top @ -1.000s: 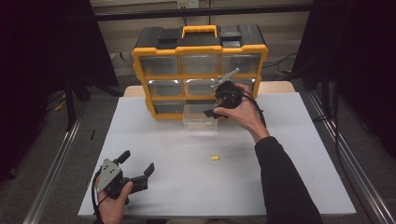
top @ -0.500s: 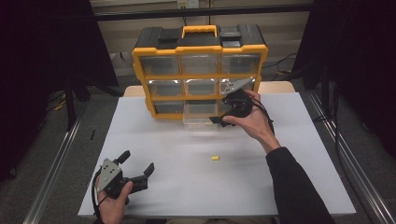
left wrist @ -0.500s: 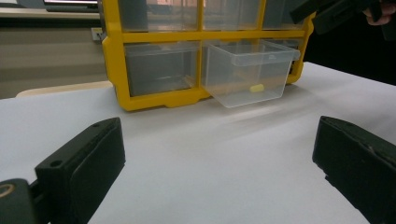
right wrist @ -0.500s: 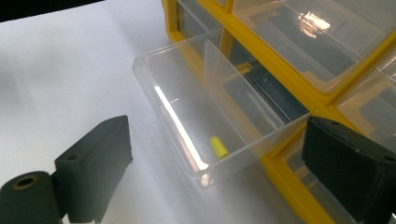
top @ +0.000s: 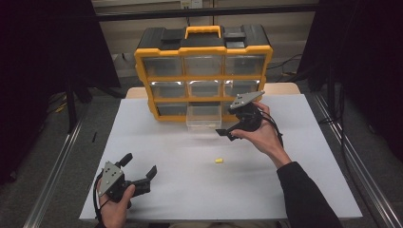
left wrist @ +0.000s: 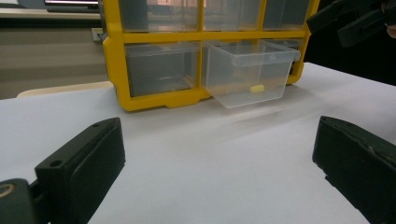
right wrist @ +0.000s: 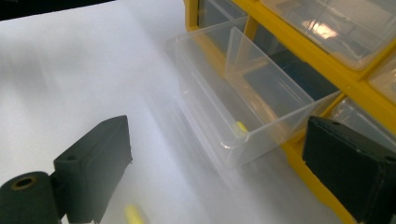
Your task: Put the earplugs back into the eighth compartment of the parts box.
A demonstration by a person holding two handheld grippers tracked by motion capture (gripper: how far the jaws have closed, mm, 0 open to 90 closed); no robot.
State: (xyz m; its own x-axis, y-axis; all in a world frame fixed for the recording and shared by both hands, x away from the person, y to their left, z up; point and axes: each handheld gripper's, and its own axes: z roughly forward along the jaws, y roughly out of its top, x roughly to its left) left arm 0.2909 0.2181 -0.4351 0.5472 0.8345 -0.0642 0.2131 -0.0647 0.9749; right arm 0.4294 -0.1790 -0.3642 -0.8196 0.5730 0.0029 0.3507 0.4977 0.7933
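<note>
White counter (top: 285, 190); clear plastic drawer (top: 203, 118) pulled out at frame centre, right claw (top: 227, 132) released beside it, left claw (top: 139, 169) released lower left.

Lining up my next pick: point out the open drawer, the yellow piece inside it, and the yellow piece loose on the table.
Open drawer (left wrist: 243, 79), left gripper view, clear front wall.
Yellow piece inside (left wrist: 257, 88), left gripper view, its middle.
Loose yellow piece (top: 218, 161), high view, its middle.

Clear glossy plastic drawer (right wrist: 243, 98); matt white table (top: 190, 161).
</note>
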